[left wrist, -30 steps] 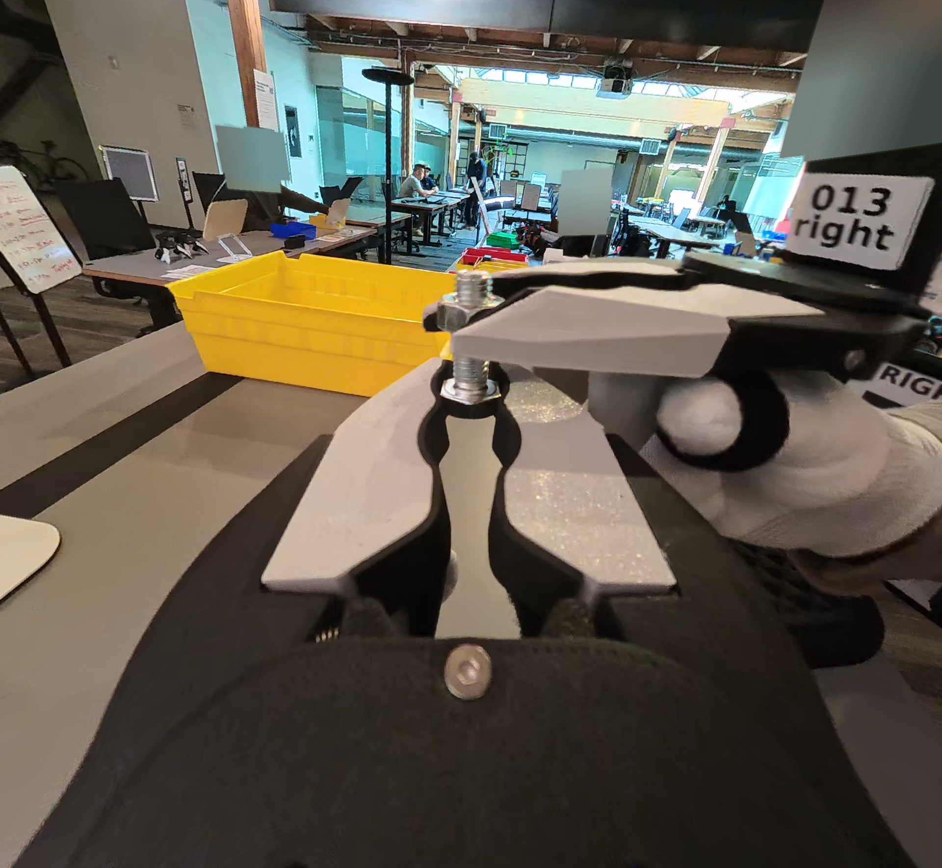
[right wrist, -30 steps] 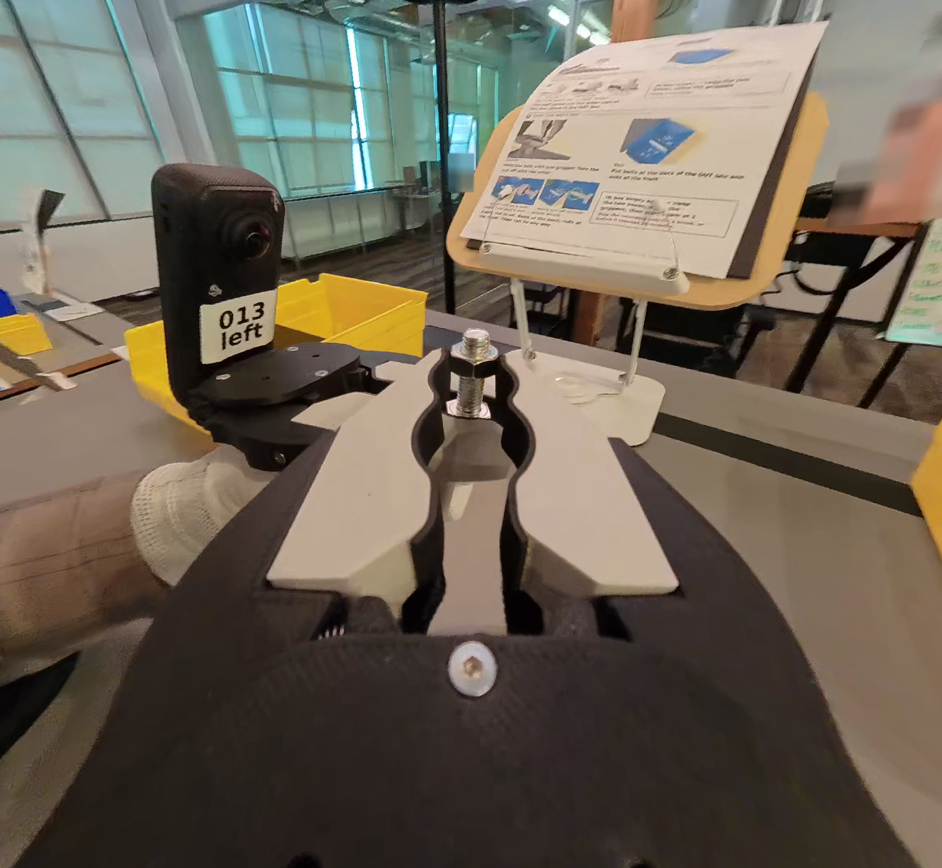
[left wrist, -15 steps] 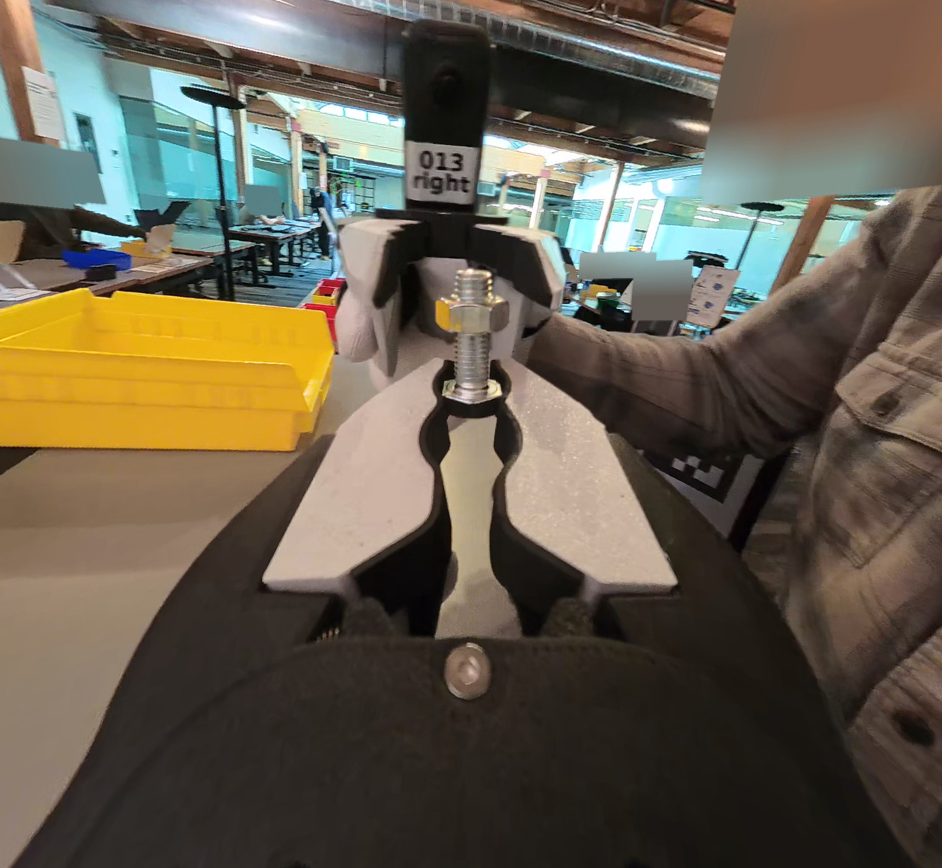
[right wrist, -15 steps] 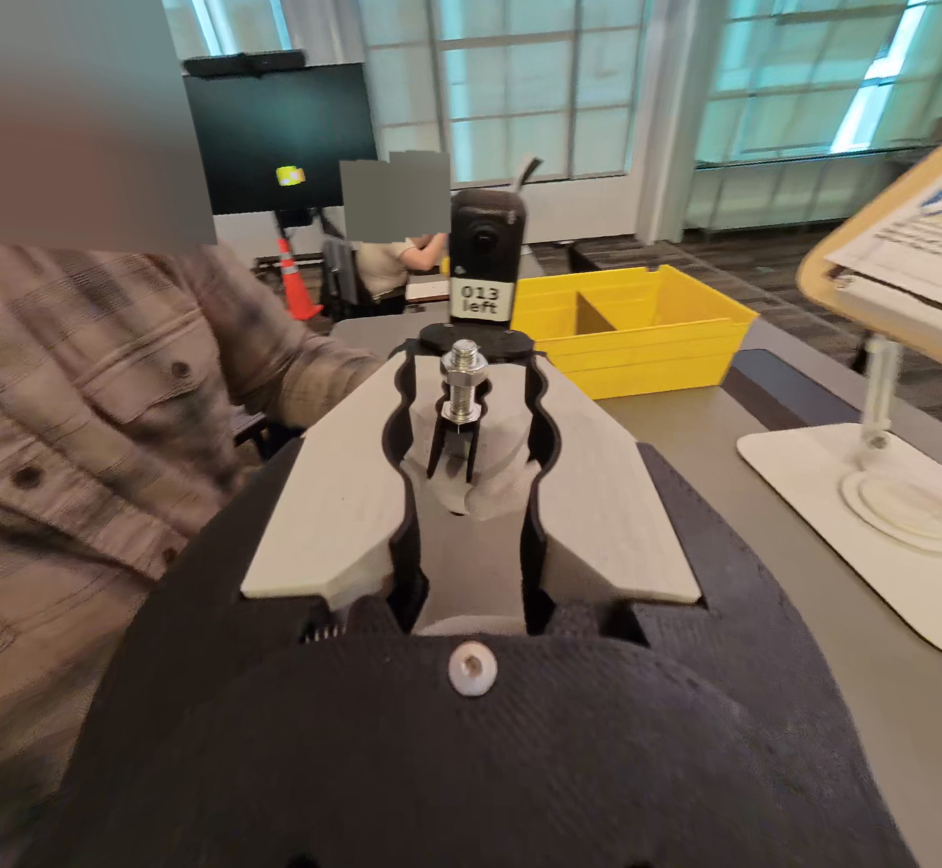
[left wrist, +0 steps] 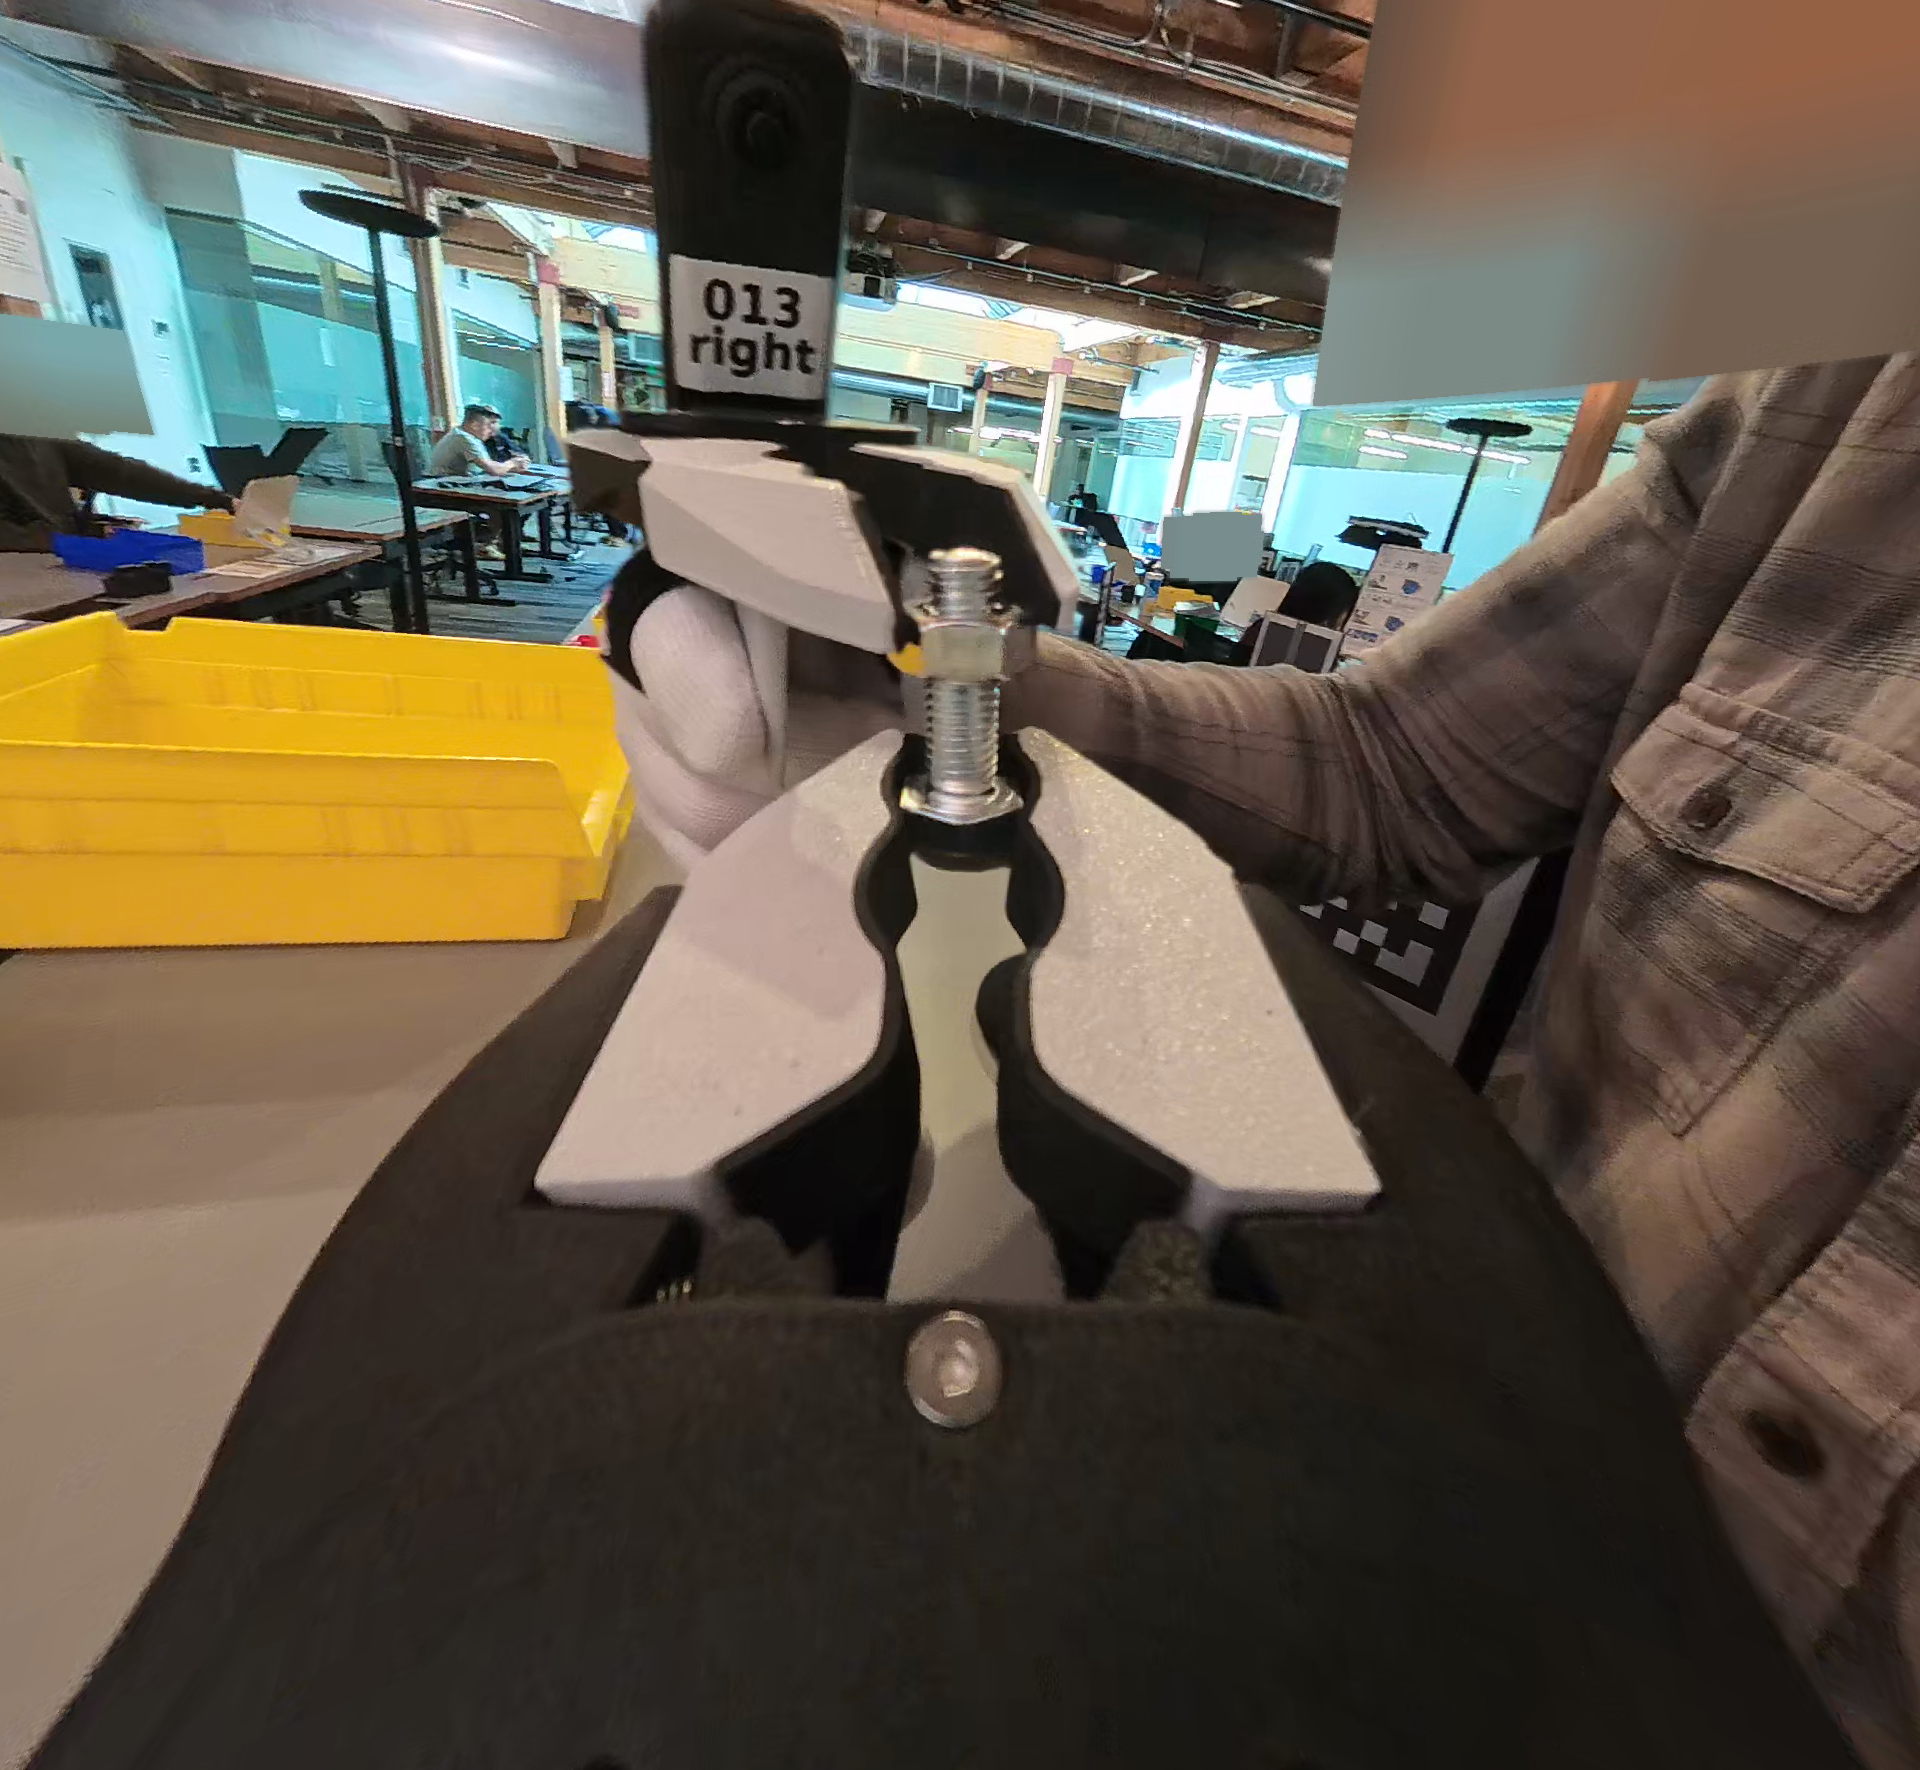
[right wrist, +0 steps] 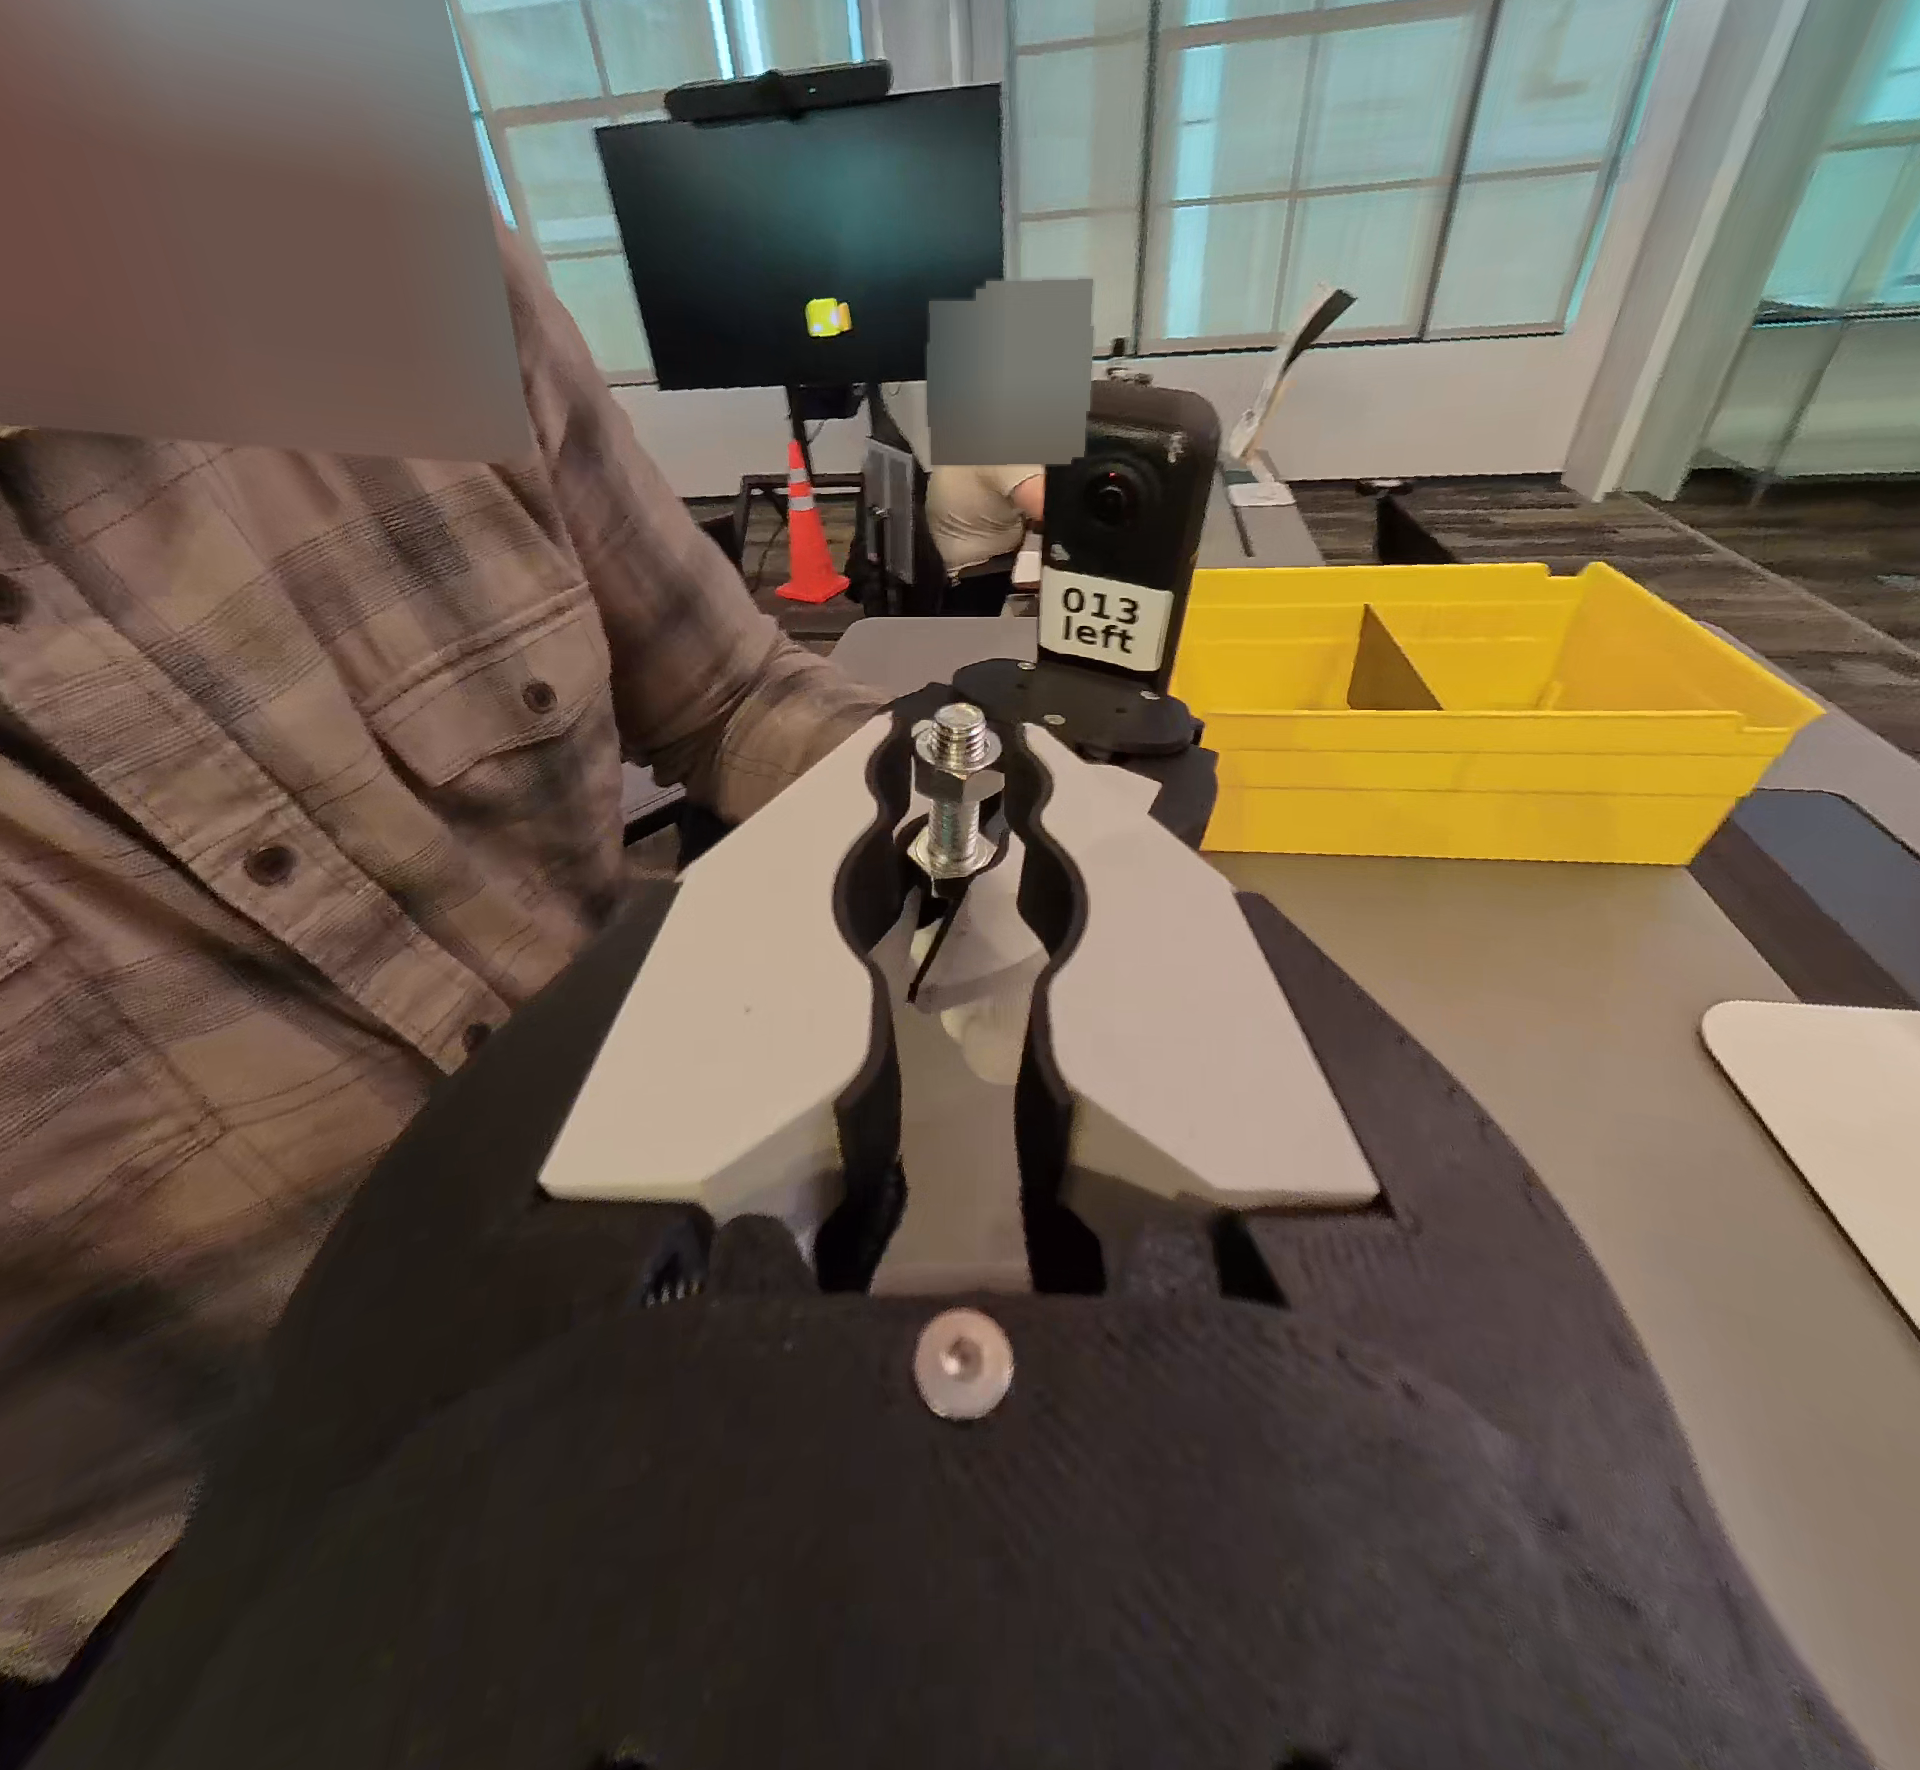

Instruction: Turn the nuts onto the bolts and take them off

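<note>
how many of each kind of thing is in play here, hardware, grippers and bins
bolt: 1
nut: 1
hand-held gripper: 2, left shut on the bolt head, right shut on the nut
yellow bin: 1
total: 5

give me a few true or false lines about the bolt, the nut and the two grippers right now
1. The left gripper clamps the bolt at its head end. True.
2. The nut sits flush against the bolt head. False: bare thread shows between them, and the nut is near the free tip.
3. The right gripper is around the nut. True.
4. The bolt lies flat on the table. False: it stands upright, held in the air.
5. The yellow bin has a divider inside. True.
6. The person's hands are bare. False: a white glove covers the hand that shows.
</note>
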Action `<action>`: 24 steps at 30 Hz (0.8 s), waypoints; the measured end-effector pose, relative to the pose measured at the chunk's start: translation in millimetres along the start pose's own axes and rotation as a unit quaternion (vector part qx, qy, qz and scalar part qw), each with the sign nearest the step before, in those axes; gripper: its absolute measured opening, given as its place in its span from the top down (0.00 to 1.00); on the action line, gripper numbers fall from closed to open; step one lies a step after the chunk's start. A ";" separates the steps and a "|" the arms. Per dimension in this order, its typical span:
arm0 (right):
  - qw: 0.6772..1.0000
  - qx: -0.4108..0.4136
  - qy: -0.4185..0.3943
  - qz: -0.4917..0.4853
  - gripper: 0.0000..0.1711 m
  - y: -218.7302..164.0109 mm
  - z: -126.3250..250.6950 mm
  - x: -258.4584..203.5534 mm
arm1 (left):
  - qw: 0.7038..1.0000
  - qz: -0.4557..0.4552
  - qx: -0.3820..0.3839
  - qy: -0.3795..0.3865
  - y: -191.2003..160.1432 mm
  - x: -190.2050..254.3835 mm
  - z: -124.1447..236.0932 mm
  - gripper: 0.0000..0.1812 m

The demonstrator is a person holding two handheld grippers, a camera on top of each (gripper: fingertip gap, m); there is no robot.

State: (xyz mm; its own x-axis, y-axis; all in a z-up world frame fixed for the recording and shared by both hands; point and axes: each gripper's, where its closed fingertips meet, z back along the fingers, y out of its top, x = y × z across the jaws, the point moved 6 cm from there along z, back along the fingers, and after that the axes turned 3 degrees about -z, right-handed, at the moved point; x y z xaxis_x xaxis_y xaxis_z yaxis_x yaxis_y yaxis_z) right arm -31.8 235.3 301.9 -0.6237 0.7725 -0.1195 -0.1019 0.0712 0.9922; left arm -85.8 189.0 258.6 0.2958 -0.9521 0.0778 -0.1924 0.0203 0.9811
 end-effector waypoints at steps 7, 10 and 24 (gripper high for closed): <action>0.981 0.030 -0.190 0.001 0.91 -7.4 0.6 5.8 | 0.995 -0.013 -0.016 0.093 -3.3 -19.3 5.2 0.92; 0.940 0.039 -0.339 0.011 0.91 -14.0 -3.8 3.6 | 0.990 -0.018 -0.031 0.136 -8.4 -28.2 7.0 0.92; 0.900 0.048 -0.429 0.065 0.80 -4.1 -7.9 -16.7 | 0.994 -0.016 -0.021 0.110 -6.1 -21.5 5.2 0.92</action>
State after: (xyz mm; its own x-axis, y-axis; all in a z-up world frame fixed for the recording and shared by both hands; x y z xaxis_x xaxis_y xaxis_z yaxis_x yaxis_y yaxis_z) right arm -27.1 217.1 299.5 0.2058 0.9782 0.0266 0.0224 -0.0319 0.9992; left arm -95.8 207.8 250.0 0.4987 -0.8632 0.0783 -0.1419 0.0078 0.9898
